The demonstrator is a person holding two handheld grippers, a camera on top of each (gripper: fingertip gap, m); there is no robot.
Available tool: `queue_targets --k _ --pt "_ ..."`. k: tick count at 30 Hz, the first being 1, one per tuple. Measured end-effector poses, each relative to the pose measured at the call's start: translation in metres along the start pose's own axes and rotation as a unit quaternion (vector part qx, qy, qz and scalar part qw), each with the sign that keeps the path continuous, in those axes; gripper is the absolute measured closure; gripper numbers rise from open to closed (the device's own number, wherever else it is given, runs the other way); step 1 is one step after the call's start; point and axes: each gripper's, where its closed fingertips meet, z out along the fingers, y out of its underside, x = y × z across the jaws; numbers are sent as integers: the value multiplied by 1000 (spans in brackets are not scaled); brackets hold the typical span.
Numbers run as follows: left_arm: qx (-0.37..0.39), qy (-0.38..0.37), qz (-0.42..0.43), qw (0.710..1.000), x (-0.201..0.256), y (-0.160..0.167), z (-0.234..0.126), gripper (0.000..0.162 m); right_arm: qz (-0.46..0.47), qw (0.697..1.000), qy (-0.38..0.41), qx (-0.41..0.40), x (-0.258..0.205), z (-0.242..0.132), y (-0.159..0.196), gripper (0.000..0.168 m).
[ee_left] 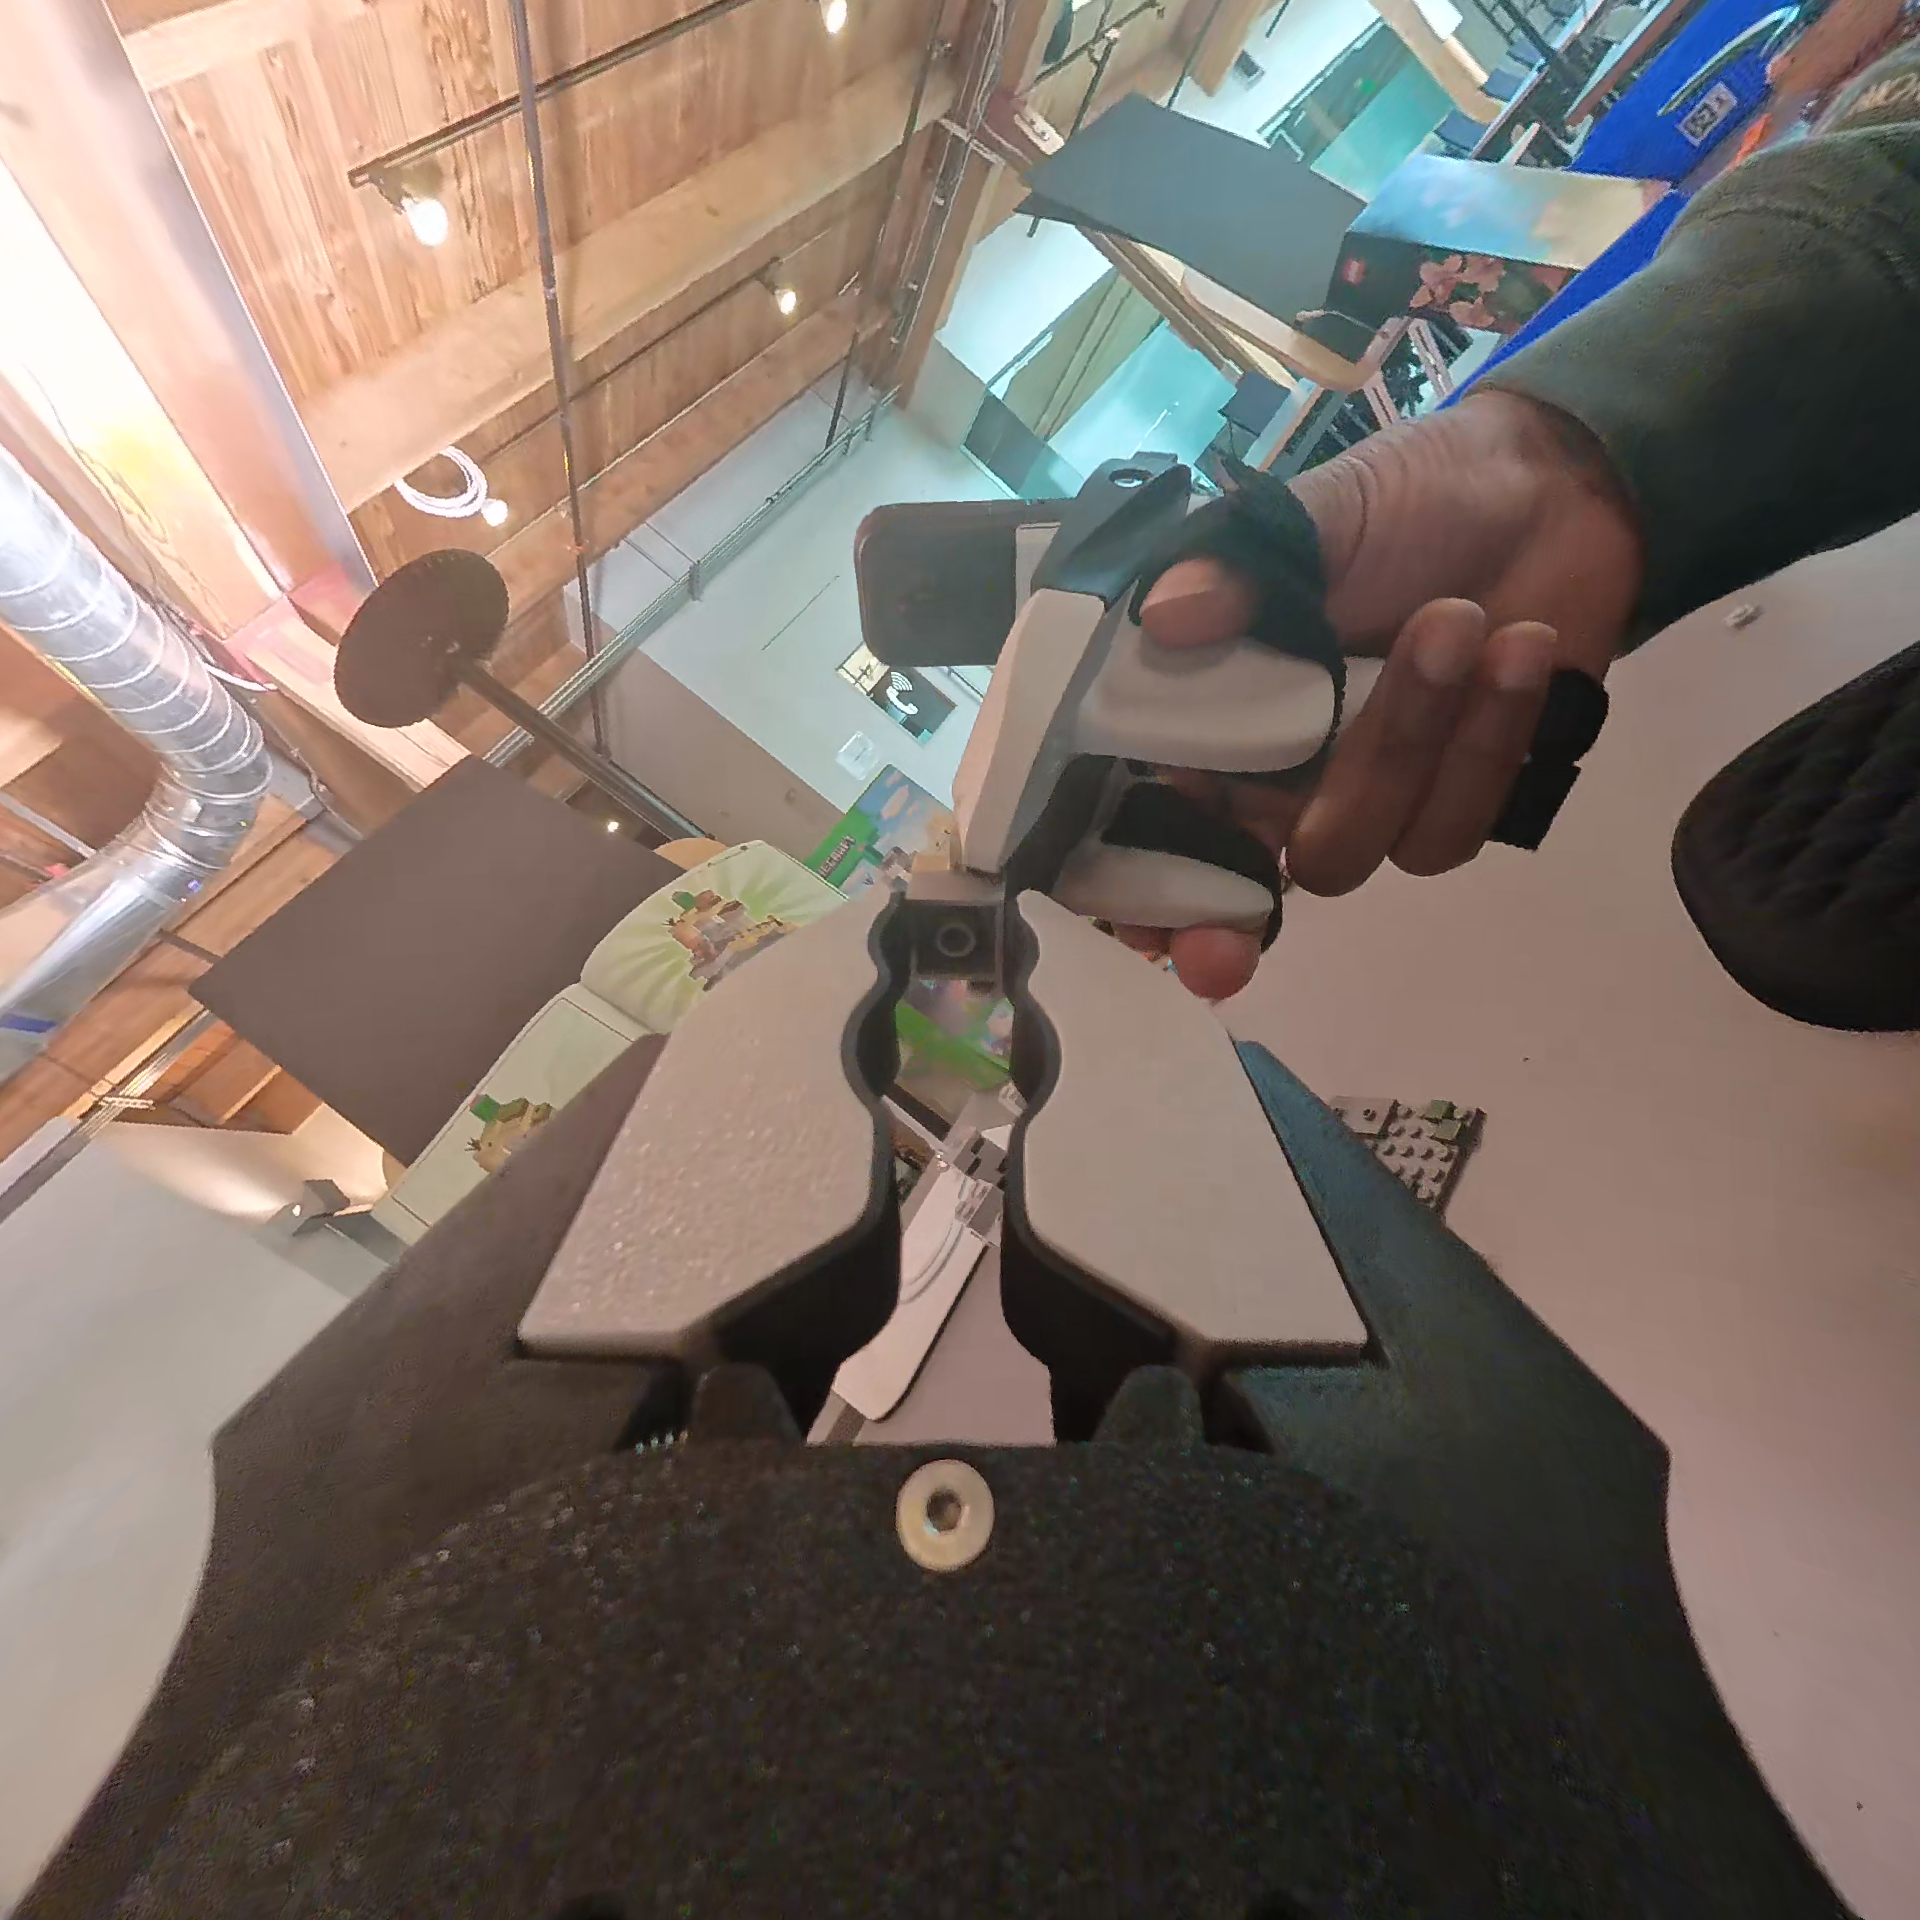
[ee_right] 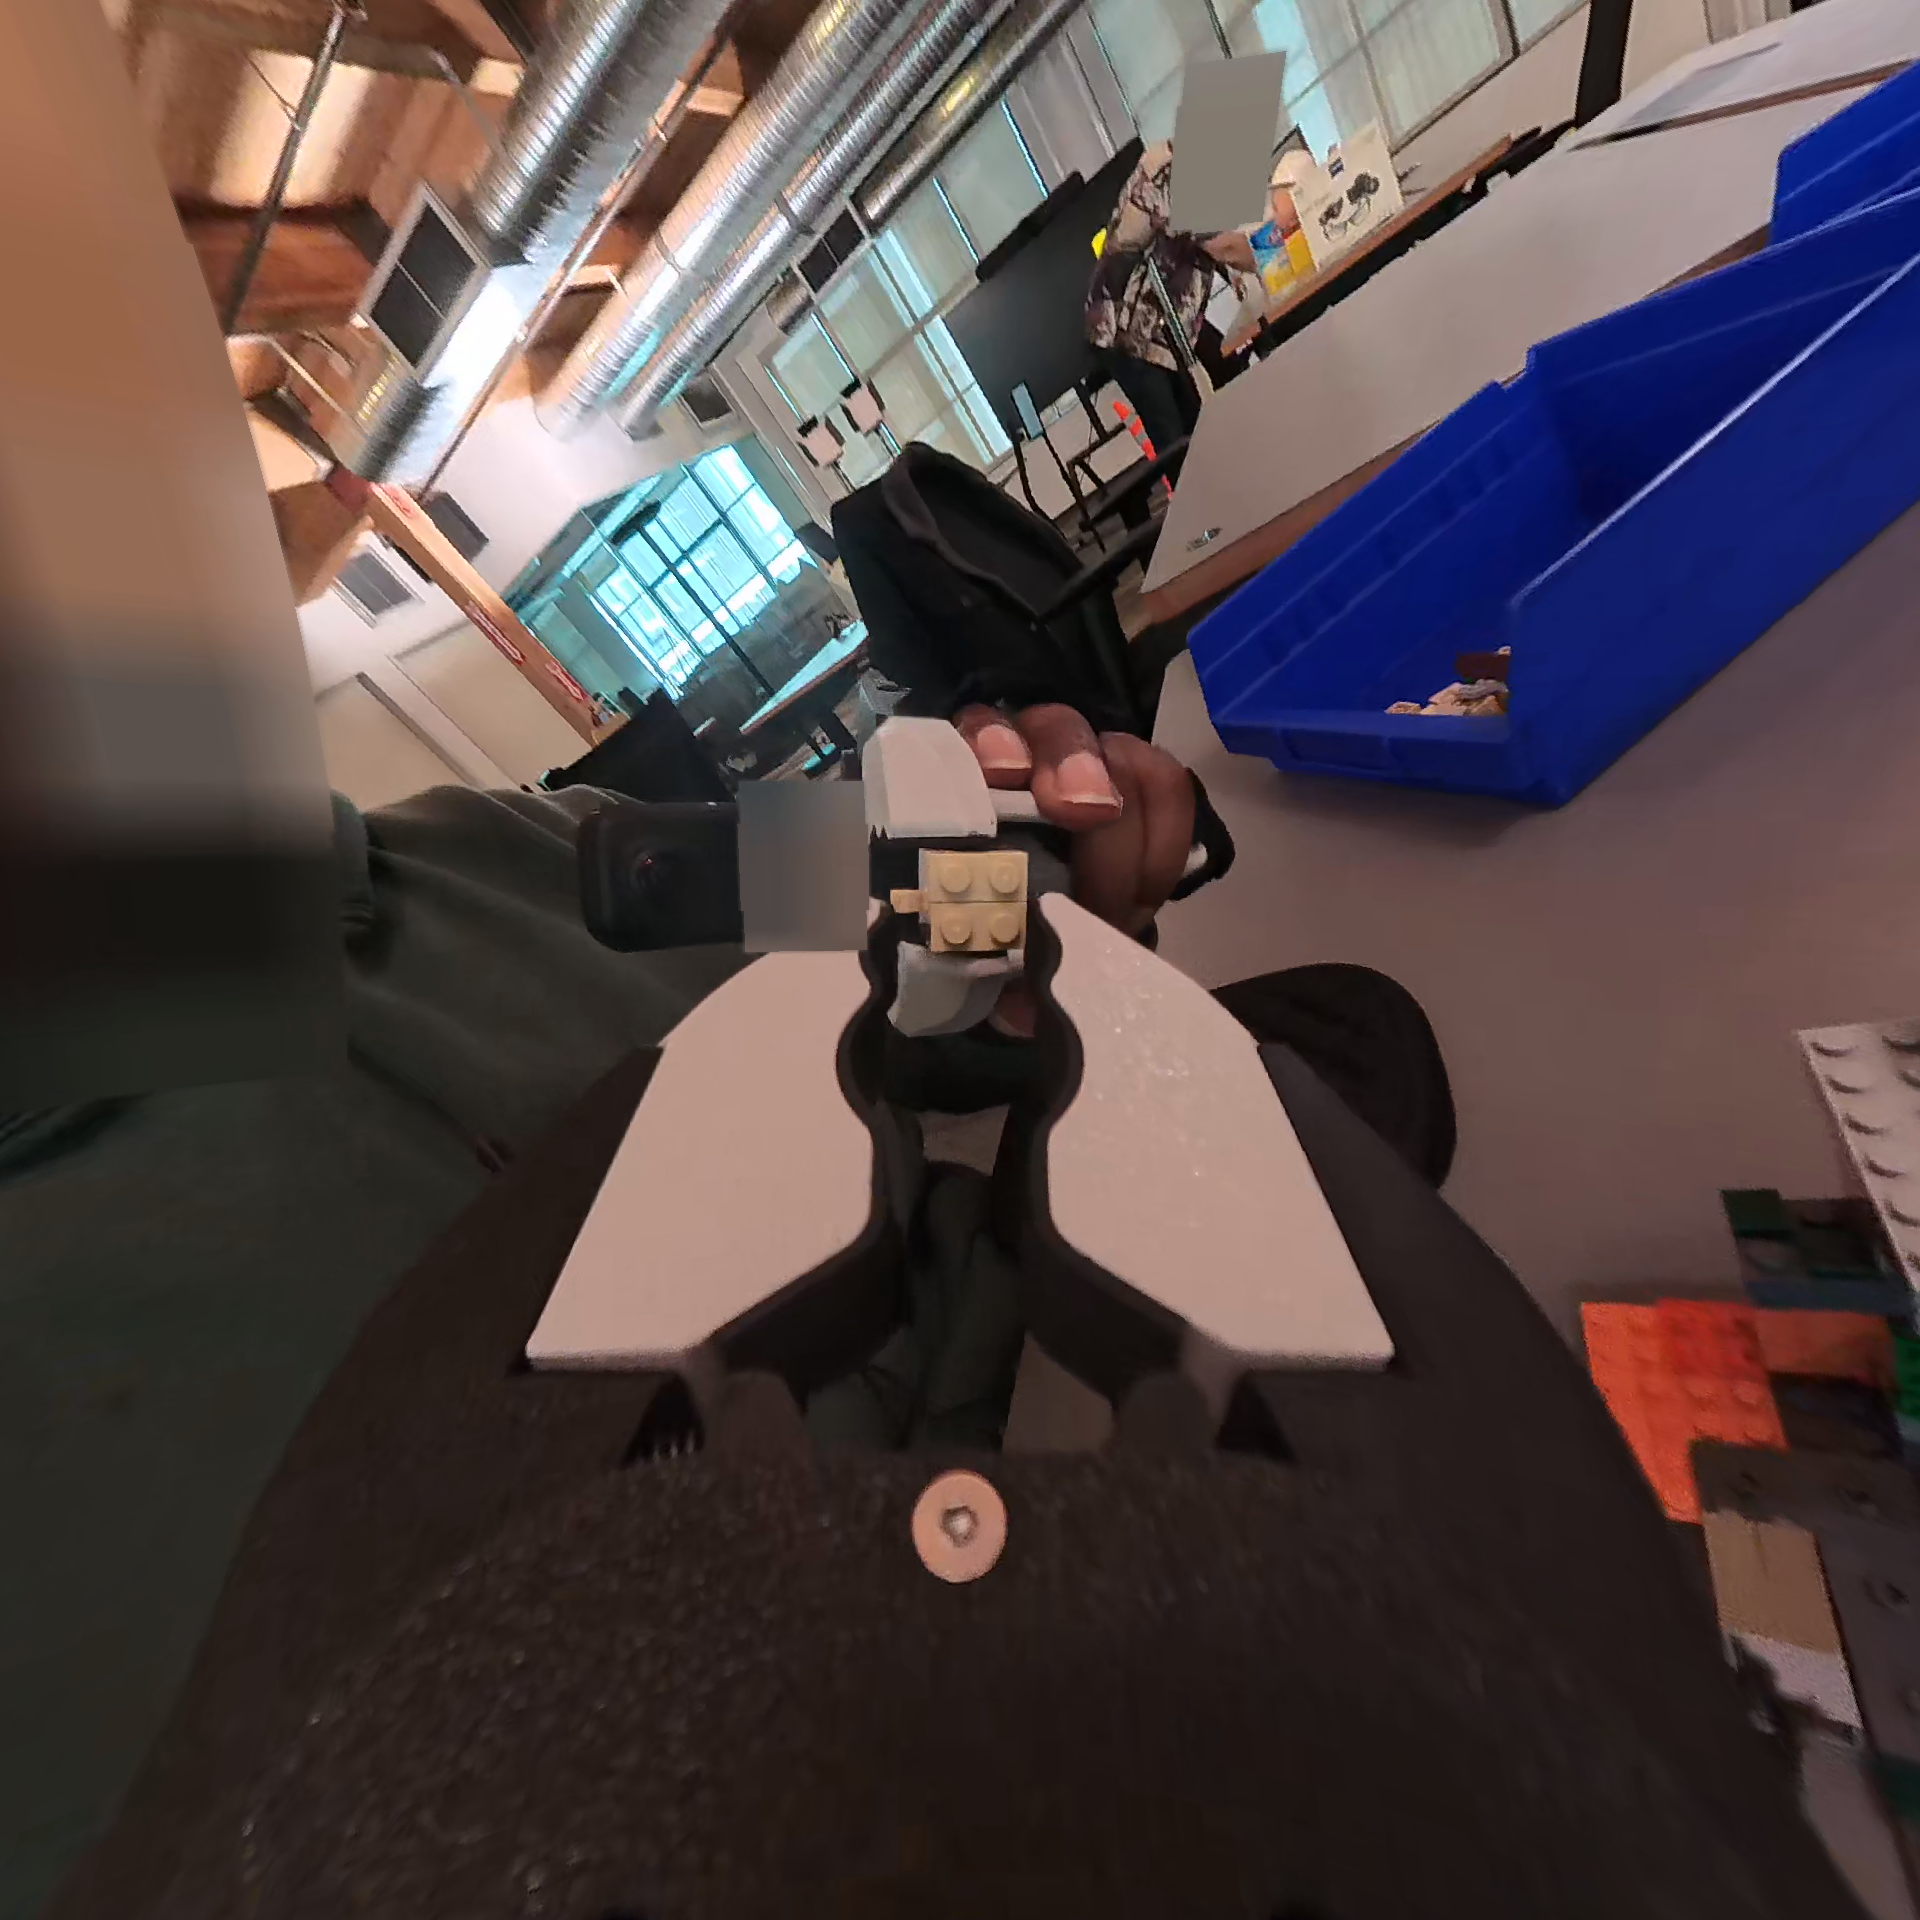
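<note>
Gripping two tan bricks (ee_right: 977, 902), perhaps both grippers

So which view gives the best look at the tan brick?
Right wrist view: the tan brick faces the camera, studs clear, between both grippers' tips. Left wrist view shows only its dark underside in the left gripper.

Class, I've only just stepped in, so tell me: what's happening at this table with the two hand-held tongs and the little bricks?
A person holds tongs in each hand, raised above the grey table and meeting tip to tip. The left tongs are shut on a dark grey brick, seen from its underside. The right tongs are closed around a small tan brick assembly, studs facing the camera. A blue bin holding a few pieces stands further back, and building plates lie on the table nearby.
</note>
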Motion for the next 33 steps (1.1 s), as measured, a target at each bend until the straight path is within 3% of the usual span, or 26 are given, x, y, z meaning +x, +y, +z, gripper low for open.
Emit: queue_targets --k 2,12,20,22,23,24,26,33 --pt "3 6 -1 1000 0 -3 -2 145 -16 1000 1 -6 -2 1 1 147" --pt "23 74 -187 979 10 -5 -10 145 -40 999 -1 -31 -5 3 11 152" --pt "55 157 -370 914 16 -12 -13 144 -14 999 -36 -14 -13 0 16 152" --pt "81 178 -450 871 6 -16 -18 145 -5 999 -40 25 -12 -11 7 168" --pt "89 193 -496 842 0 -16 -21 145 -14 999 -18 35 -6 -18 4 168" --pt "79 195 -508 835 -2 -12 -22 145 -40 999 18 28 0 -22 6 168" --pt "52 189 -494 847 1 -5 -21 145 -101 992 81 5 5 -21 8 168" --pt "-31 250 -541 802 22 -1 -13 145 -238 948 170 -123 -1 -10 -2 155"
